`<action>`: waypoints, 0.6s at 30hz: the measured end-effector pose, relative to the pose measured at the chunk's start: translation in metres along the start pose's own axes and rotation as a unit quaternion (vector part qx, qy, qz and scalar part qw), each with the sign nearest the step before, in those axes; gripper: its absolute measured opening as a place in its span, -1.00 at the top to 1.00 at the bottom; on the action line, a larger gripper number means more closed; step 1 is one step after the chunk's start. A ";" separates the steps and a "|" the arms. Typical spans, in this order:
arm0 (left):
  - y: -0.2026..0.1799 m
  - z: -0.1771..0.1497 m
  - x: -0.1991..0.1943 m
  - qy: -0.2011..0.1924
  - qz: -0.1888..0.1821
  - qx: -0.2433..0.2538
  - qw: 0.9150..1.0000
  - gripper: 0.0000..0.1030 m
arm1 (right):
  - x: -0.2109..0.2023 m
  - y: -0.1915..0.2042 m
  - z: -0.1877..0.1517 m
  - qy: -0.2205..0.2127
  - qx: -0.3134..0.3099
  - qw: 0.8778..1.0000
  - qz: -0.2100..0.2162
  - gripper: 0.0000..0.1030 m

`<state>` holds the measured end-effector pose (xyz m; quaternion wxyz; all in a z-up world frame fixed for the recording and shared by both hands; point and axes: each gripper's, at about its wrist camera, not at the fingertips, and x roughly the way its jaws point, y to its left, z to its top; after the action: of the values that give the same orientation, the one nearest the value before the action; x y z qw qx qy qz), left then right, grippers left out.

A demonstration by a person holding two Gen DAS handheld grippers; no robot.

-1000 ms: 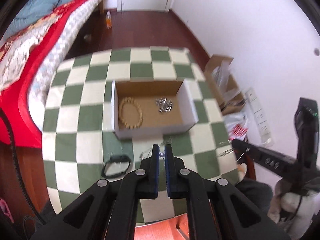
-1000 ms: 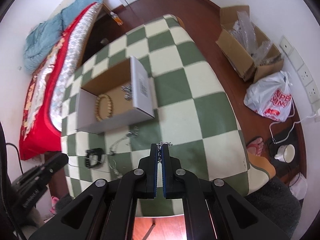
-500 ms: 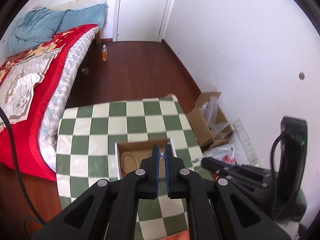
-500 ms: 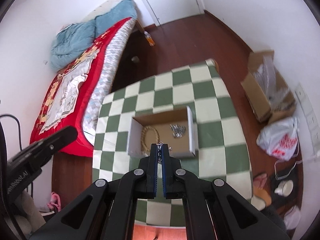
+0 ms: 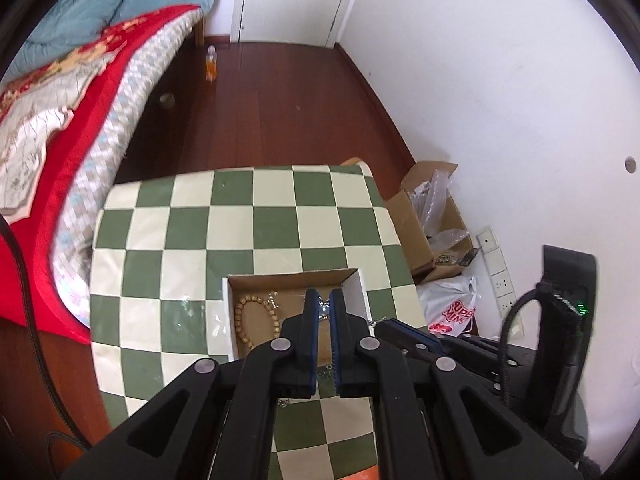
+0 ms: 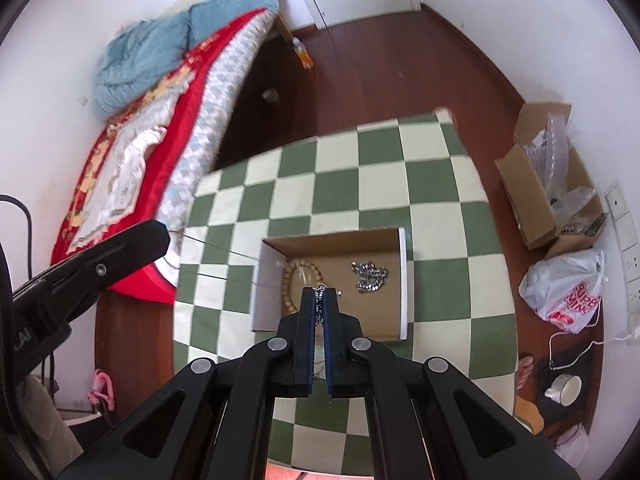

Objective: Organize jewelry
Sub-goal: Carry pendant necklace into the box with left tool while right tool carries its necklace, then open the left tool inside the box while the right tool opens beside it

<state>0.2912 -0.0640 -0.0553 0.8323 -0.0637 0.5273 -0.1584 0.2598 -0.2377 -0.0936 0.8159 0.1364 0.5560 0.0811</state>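
The thin silver chain necklace (image 6: 319,291) is off the tabletop, carried in the air between the two claws above the left half of the box; this looks like the carry-and-place step, with the drop itself not yet made; below lies the green-and-cream chequered tabletop (image 5: 276,216), and on it the open cardboard box with white outer walls (image 6: 403,280), which already holds a ring of tan wooden beads (image 6: 289,280) on its left and a small heap of silver links (image 6: 370,276) on its right; the right claw (image 6: 319,300) is pressed together on one end of the necklace, links showing at its tips and hanging between its fingers; the left claw (image 5: 324,304) is likewise pinched together on a silvery bit of chain; in the right wrist view fine strands run from the left claw's tip across to the box's left wall, so the long axis lies roughly level, claw to claw, with one end at each; I judge the next move calls for lowering both ends inside the walls, onto the bare cardboard between beads and heap, then parting both claws; a slack strand could catch on the box's wall.
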 end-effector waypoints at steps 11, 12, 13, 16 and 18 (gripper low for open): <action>0.019 0.015 0.018 0.003 0.065 -0.025 0.998 0.61 | 0.054 -0.024 0.012 0.055 0.034 0.998 0.012 0.85; 0.021 0.014 0.018 -0.002 0.082 -0.024 0.996 0.20 | 0.055 -0.024 0.012 0.059 0.035 0.998 0.008 0.60; 0.023 0.013 0.018 -0.006 0.093 -0.022 0.995 -0.34 | 0.056 -0.026 0.013 0.062 0.037 0.997 0.002 0.40; 0.030 0.005 0.017 -0.037 0.145 -0.014 0.989 -0.67 | 0.056 -0.030 0.013 0.060 0.039 0.997 -0.013 -0.41; 0.037 -0.001 0.020 -0.033 0.166 -0.004 0.986 -0.83 | 0.056 -0.029 0.011 0.059 0.027 0.997 -0.037 -0.50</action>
<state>0.3054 -0.0361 -0.0830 0.8638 0.0157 0.5034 -0.0138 0.2905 -0.2507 -0.1487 0.7804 0.1322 0.6096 0.0434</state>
